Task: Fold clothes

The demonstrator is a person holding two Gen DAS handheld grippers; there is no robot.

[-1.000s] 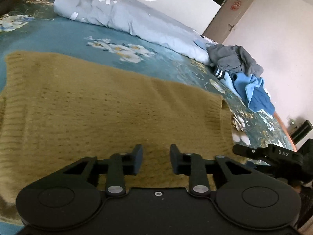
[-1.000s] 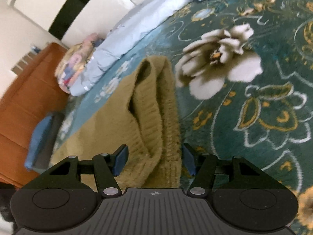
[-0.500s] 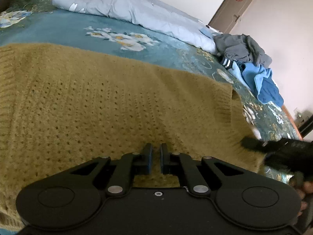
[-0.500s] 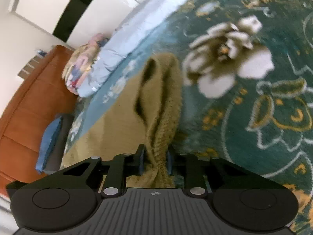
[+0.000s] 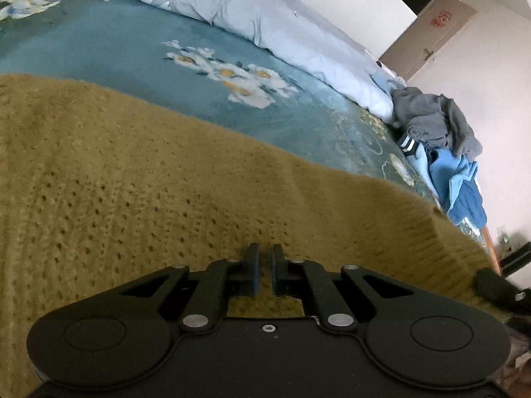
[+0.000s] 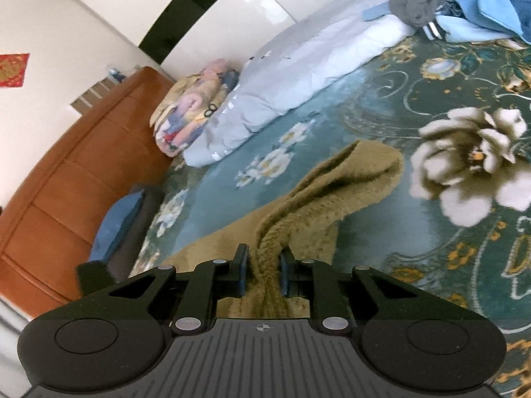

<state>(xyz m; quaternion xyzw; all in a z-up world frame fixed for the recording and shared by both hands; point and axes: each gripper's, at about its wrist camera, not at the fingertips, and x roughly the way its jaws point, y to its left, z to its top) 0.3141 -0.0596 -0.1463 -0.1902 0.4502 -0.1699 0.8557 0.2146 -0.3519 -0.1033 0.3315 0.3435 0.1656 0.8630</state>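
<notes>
A mustard knit sweater (image 5: pixel 139 172) lies spread on the teal flowered bedspread (image 5: pixel 99 43). In the left wrist view my left gripper (image 5: pixel 264 272) is low over the sweater's near part. Its jaws are closed to a thin slit that pinches the knit, and a faint crease runs up to them. In the right wrist view my right gripper (image 6: pixel 262 272) is shut on a bunched rope of the sweater (image 6: pixel 332 195). That end is lifted off the bed, and a loose fold hangs open beyond the fingers.
A pale blue duvet (image 5: pixel 282 33) lies rolled along the far side of the bed. A heap of grey and blue clothes (image 5: pixel 441 132) sits at its end. A flowered blanket roll (image 6: pixel 189 116), a blue pillow (image 6: pixel 116 222) and a wooden headboard (image 6: pixel 66 182) are to the left.
Both grippers went from open to shut. The right one closed on the sweater's bunched end and rose with it. The left one slid forward over the knit and closed.
</notes>
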